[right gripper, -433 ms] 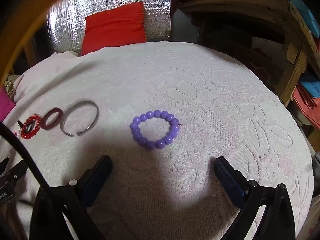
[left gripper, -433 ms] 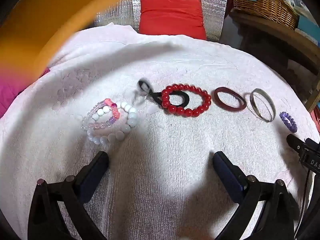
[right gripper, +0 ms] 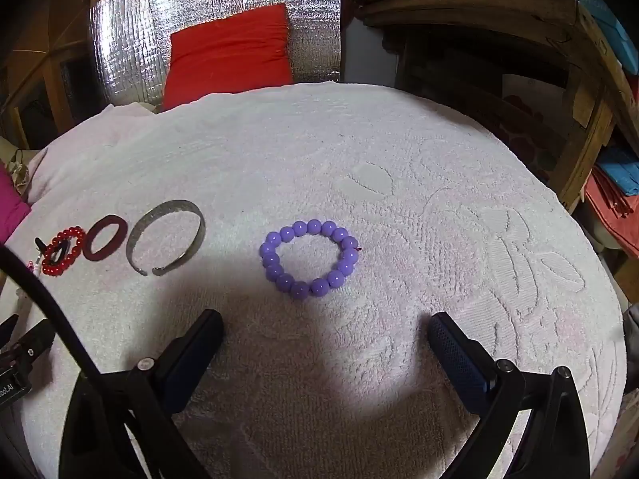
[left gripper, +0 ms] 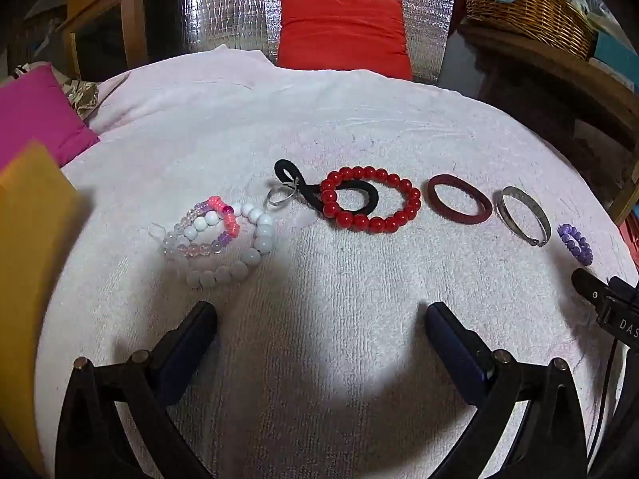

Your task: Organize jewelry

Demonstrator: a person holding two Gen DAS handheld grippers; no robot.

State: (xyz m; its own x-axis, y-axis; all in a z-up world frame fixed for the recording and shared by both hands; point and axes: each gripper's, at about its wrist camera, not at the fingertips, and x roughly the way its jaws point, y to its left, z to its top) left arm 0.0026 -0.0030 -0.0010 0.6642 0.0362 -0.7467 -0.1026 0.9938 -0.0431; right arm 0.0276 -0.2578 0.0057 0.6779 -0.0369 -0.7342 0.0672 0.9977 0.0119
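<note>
Purple beads of the bracelet (right gripper: 309, 258) are seen flat on the white towel (right gripper: 399, 159), at twelve o'clock from the wide-spread, empty right gripper (right gripper: 323, 337), nearer than the equally wide left gripper (left gripper: 319, 327).

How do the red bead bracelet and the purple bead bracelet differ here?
Colour: the red bracelet has glossy red beads, the purple bracelet lilac ones. Contact: the red bracelet overlaps a black hair tie; the purple bracelet lies alone. Place: the red bracelet sits mid-row, the purple bracelet at the row's right end, past the metal bangle. Both are round-bead rings lying flat on the white towel.
</note>
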